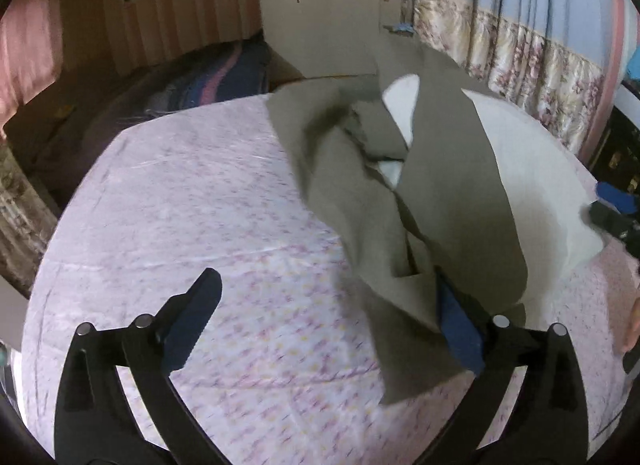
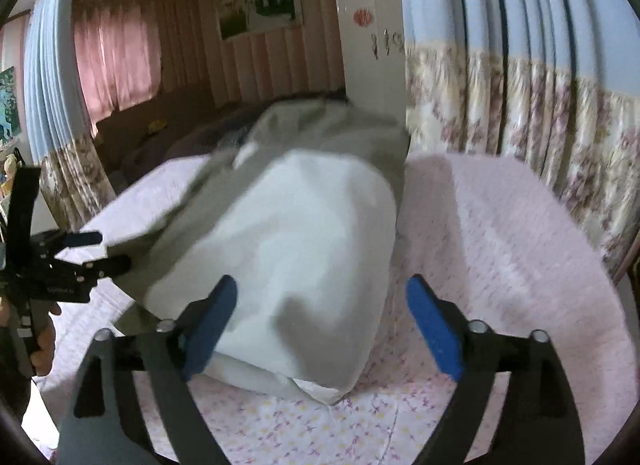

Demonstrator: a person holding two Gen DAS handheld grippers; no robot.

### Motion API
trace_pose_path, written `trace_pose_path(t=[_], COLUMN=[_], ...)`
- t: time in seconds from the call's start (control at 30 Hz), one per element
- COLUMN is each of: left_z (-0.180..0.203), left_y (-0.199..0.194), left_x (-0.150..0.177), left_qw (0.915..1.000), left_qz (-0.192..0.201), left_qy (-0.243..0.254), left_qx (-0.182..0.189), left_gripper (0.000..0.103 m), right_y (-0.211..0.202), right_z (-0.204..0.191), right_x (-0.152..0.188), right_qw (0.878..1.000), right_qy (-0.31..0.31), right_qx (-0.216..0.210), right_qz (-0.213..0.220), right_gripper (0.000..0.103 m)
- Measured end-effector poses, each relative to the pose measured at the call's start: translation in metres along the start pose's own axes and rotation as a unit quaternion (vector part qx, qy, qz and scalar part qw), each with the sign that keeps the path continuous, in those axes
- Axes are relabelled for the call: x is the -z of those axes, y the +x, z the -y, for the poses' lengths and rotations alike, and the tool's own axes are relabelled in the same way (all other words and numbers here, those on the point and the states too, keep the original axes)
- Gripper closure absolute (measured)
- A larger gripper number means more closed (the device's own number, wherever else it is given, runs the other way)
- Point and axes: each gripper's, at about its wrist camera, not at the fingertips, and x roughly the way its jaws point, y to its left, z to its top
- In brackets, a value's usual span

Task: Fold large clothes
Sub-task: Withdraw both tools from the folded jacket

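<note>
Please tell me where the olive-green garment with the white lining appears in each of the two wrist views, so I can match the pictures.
Left wrist view: the olive-green garment lies right of center, rumpled, white lining at its right edge.
Right wrist view: the same garment fills the center, mostly white lining up, olive cloth behind and left.
Shared landmark: the pink floral bedsheet under it.

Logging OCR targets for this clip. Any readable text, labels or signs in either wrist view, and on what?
No text reads clearly in either view.
Red round emblems on the white wardrobe door: character-like shapes, too blurred to read.
Dark ornamental decals below them: flourishes, not legible as words.
White print on the left gripper body, in the right wrist view: too small to read.
Wall picture: no lettering can be made out.
Olive garment: no visible label.
</note>
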Motion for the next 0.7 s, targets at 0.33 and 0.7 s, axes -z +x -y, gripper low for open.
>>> trace_pose_path(t=[0.33,0.7], left_z=[-0.039,-0.019], left_y=[-0.093,-0.173], left_x=[-0.006,-0.015], left_qw=[0.9897,0.9780], left_qz=[0.067,0.145], left_qy=[-0.068,-0.044], left_qx=[-0.107,-0.143], left_gripper=[0.003,0.003], right_y=[-0.036,-0.089], right_z=[-0.049,-0.089], right_x=[-0.027,-0.045], right_qw=[0.998,0.995], right_qy=[-0.020,0.002], right_qx=[0.058,0.083], right_qz=[0.021,0.061], right_gripper=[0.002,0.002])
